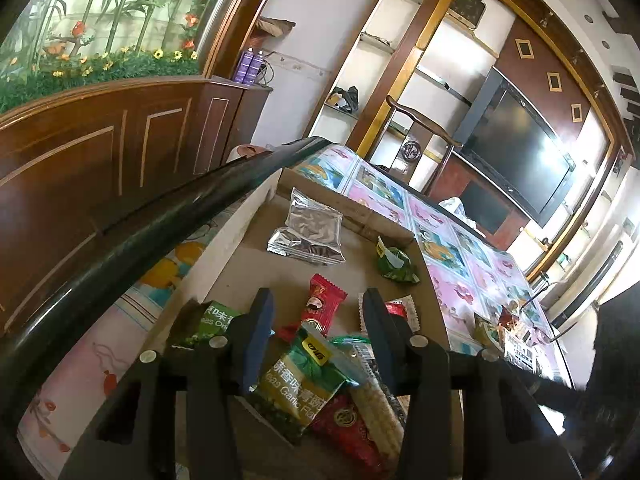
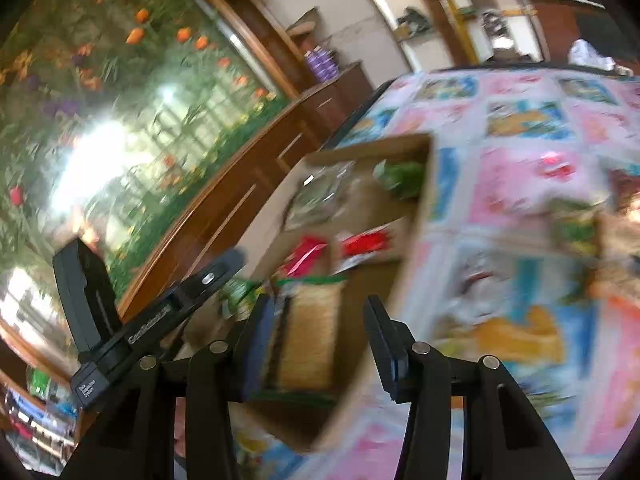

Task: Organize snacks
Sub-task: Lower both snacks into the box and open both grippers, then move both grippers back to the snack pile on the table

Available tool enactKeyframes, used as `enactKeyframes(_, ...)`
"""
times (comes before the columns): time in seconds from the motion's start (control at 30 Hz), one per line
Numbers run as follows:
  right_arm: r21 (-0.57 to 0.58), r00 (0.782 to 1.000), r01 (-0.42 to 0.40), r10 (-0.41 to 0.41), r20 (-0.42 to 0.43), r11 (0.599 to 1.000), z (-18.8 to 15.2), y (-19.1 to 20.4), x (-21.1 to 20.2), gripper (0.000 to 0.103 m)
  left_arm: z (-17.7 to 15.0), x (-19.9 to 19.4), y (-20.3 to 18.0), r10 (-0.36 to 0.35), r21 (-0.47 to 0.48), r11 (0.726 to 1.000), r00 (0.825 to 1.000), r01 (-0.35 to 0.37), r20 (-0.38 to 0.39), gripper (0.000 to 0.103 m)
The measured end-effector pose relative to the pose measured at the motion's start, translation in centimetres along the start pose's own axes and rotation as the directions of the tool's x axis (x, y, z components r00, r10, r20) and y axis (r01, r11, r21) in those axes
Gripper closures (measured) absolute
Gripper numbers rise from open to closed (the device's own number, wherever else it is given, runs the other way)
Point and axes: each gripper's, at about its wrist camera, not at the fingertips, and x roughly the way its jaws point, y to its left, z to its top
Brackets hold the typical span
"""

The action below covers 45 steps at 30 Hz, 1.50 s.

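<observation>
Patterned tablecloth [image 1: 452,240] over table; cardboard box [image 1: 248,248] near left edge, snacks inside: silver pouch [image 1: 308,232] far end, green pea packet [image 1: 296,388] near end. Left gripper [image 1: 316,340] jaws apart over packet, gripping nothing. Right gripper [image 2: 320,344] jaws apart, empty, above box.

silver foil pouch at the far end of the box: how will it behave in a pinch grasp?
The silver foil pouch lies flat and wrinkled in the cardboard box, so it is probably light and floppy and would sag from a corner pinch. Its glossy film looks slippery, so the pads may slide. Pushed, it would likely skid rather than roll.
</observation>
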Motion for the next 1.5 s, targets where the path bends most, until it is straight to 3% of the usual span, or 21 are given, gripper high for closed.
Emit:
enactKeyframes(0.13,0.026,0.980,0.177,-0.179,0.084,0.984,1.6,-4.7,-3.6,0.051,0.0,-0.2,-0.2,-0.002,0.017,1.000,1.000,0.002,0.012,0.057)
enactKeyframes(0.27,0.090,0.910,0.376,-0.386,0.154,0.922,3.2,-10.2,-6.7,0.052,-0.3,-0.4,-1.1,-0.020,0.057,0.998,1.000,0.019,0.020,0.054)
enactKeyframes(0.3,0.113,0.907,0.380,-0.394,0.148,0.918,3.5,-11.3,-7.0,0.052,-0.3,-0.5,-1.4,-0.027,0.065,0.998,0.999,0.025,0.023,0.053)
enactKeyframes(0.37,0.204,0.922,0.343,-0.370,0.115,0.917,3.7,-14.7,-7.5,0.052,-0.3,-0.6,-1.6,-0.035,0.077,0.997,0.999,0.033,0.027,0.051)
enactKeyframes(0.47,0.245,0.940,0.311,-0.335,0.062,0.918,3.6,-16.7,-7.2,0.052,-0.4,-0.7,-1.9,-0.045,0.091,0.995,0.999,0.042,0.029,0.051)
enactKeyframes(0.63,0.192,0.982,0.188,-0.189,-0.015,0.963,2.8,-15.3,-7.2,0.050,-0.5,-0.7,-2.7,-0.030,0.128,0.991,0.999,0.027,0.019,0.050)
enactKeyframes(0.7,0.127,0.985,0.173,-0.170,-0.035,0.977,2.2,-14.4,-7.0,0.045,-0.7,-0.6,-3.3,-0.027,0.145,0.989,1.000,0.027,-0.003,0.049)
enactKeyframes(0.77,0.000,0.976,0.207,-0.207,-0.068,0.978,1.5,-12.6,-6.1,0.040,-0.6,-0.5,-4.1,-0.037,0.154,0.987,0.999,0.042,-0.039,0.046)
enactKeyframes(0.83,-0.079,0.945,0.321,-0.325,-0.030,0.944,1.4,-11.7,-5.7,0.040,-0.7,-0.7,-5.2,-0.061,0.169,0.983,0.996,0.070,-0.062,0.045)
enactKeyframes(0.9,-0.091,0.930,0.367,-0.367,0.015,0.926,1.9,-12.1,-5.8,0.040,-0.7,-0.9,-6.6,-0.082,0.198,0.976,0.993,0.096,-0.080,0.040)
enactKeyframes(1.03,0.067,0.946,0.324,-0.322,-0.040,0.944,2.5,-15.8,-5.4,0.039,-1.1,-0.7,-9.6,-0.111,0.250,0.958,0.987,0.137,-0.118,0.039)
enactKeyframes(1.2,-0.012,0.967,0.218,-0.218,-0.131,0.976,1.5,-14.0,-5.2,0.035,-1.1,0.8,-13.1,-0.144,0.277,0.939,0.965,0.203,-0.219,0.034)
enactKeyframes(1.27,-0.106,0.953,0.261,-0.273,-0.127,0.960,1.0,-12.3,-4.8,0.031,-0.8,1.5,-14.4,-0.140,0.284,0.935,0.957,0.212,-0.254,0.032)
enactKeyframes(1.4,-0.179,0.920,0.354,-0.376,-0.108,0.918,0.4,-11.1,-3.5,0.029,0.0,3.4,-16.9,-0.101,0.309,0.931,0.948,0.197,-0.301,0.030)
enactKeyframes(1.5,-0.270,0.874,0.431,-0.472,-0.112,0.861,-0.5,-10.6,-2.7,0.030,0.4,5.1,-18.9,-0.084,0.326,0.923,0.935,0.204,-0.345,0.030)
